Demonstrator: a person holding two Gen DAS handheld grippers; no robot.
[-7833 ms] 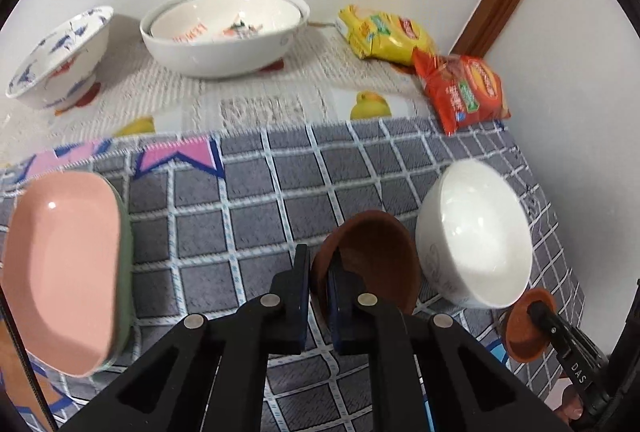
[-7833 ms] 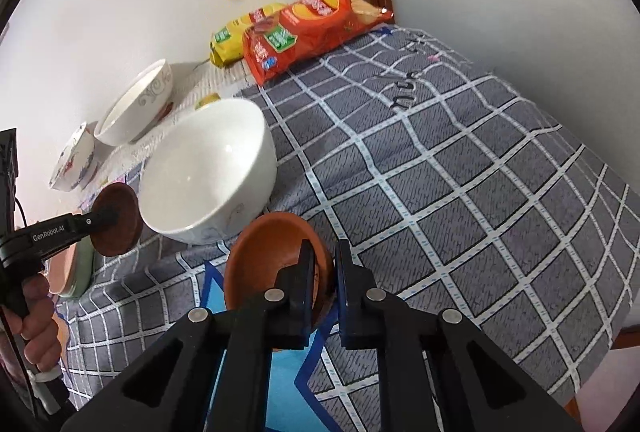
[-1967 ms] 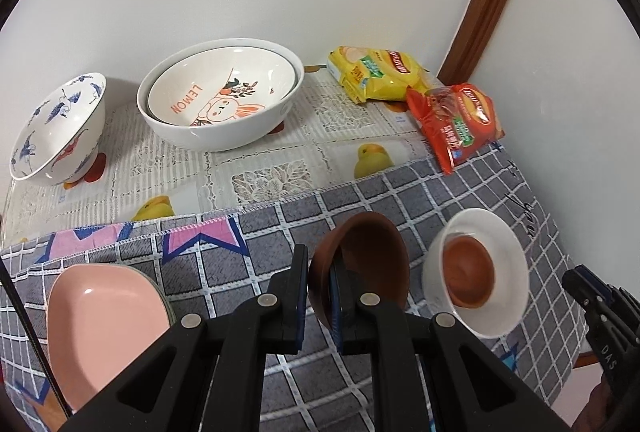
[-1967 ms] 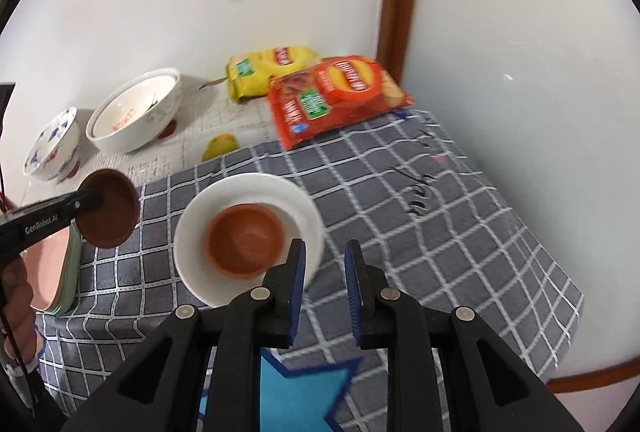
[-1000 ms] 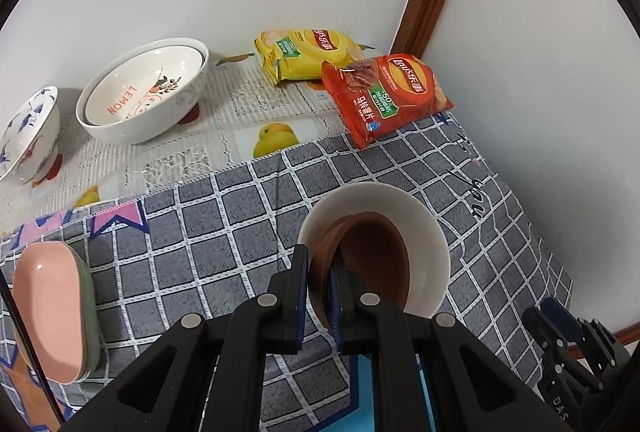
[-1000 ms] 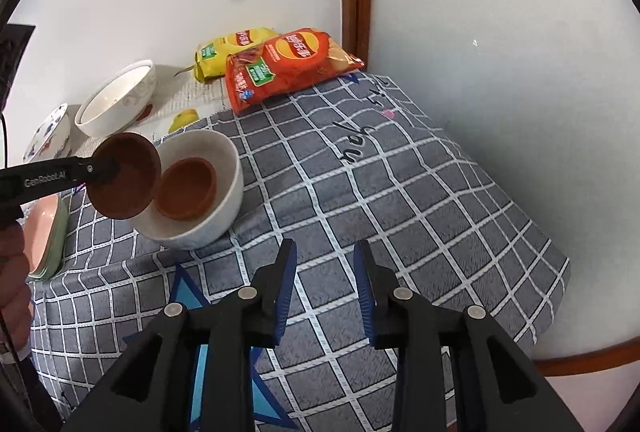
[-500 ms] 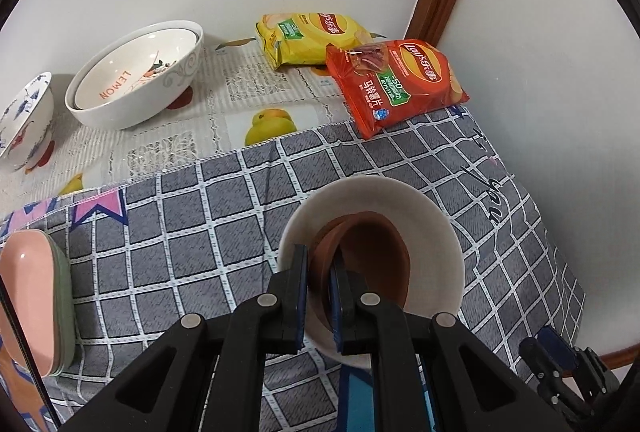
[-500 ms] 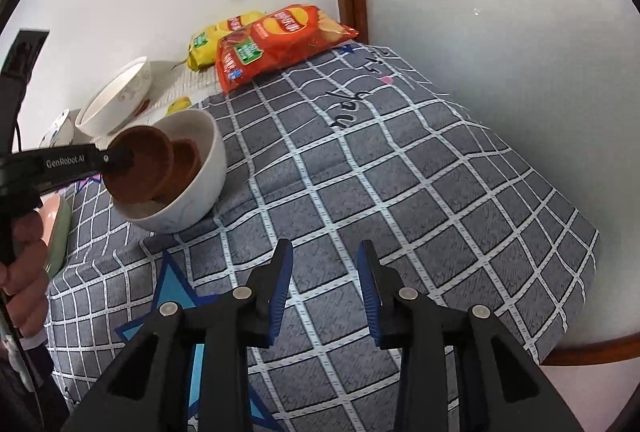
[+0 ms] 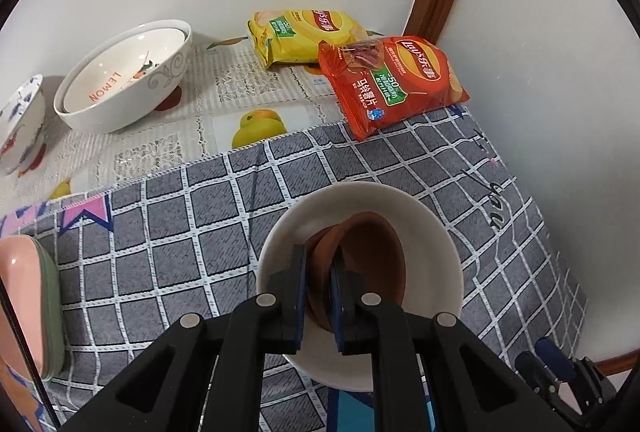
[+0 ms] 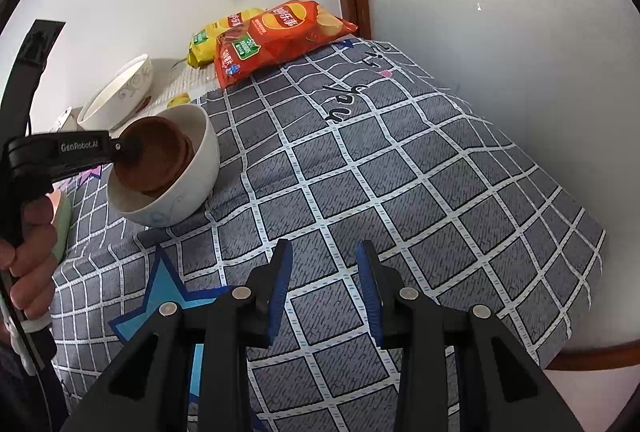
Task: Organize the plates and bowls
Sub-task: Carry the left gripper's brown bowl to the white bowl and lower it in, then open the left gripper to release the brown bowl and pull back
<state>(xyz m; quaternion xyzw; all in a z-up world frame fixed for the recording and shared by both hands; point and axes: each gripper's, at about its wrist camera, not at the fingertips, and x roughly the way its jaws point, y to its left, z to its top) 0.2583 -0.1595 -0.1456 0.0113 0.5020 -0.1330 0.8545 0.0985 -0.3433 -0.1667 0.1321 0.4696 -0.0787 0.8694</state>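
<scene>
My left gripper (image 9: 319, 264) is shut on the rim of a small brown bowl (image 9: 368, 264), held tilted inside a white bowl (image 9: 436, 232) on the grey checked cloth. A second brown bowl lies under it, mostly hidden. From the right wrist view the same brown bowl (image 10: 156, 155) sits in the white bowl (image 10: 192, 195) with the left gripper's finger (image 10: 124, 147) on its rim. My right gripper (image 10: 324, 272) stands open over the bare cloth, nothing between its fingers. A pink plate (image 9: 20, 296) on a green one lies at the left edge.
A large white "LEMON" bowl (image 9: 128, 79) and a blue-patterned bowl (image 9: 20, 119) stand at the back left. A yellow chip bag (image 9: 304, 35) and a red chip bag (image 9: 392, 83) lie near the wall corner. The table's right edge (image 10: 580, 272) drops off near the wall.
The left gripper lowered the brown bowl into the white bowl, onto the other brown bowl. The right gripper sank a little toward the cloth and stayed open.
</scene>
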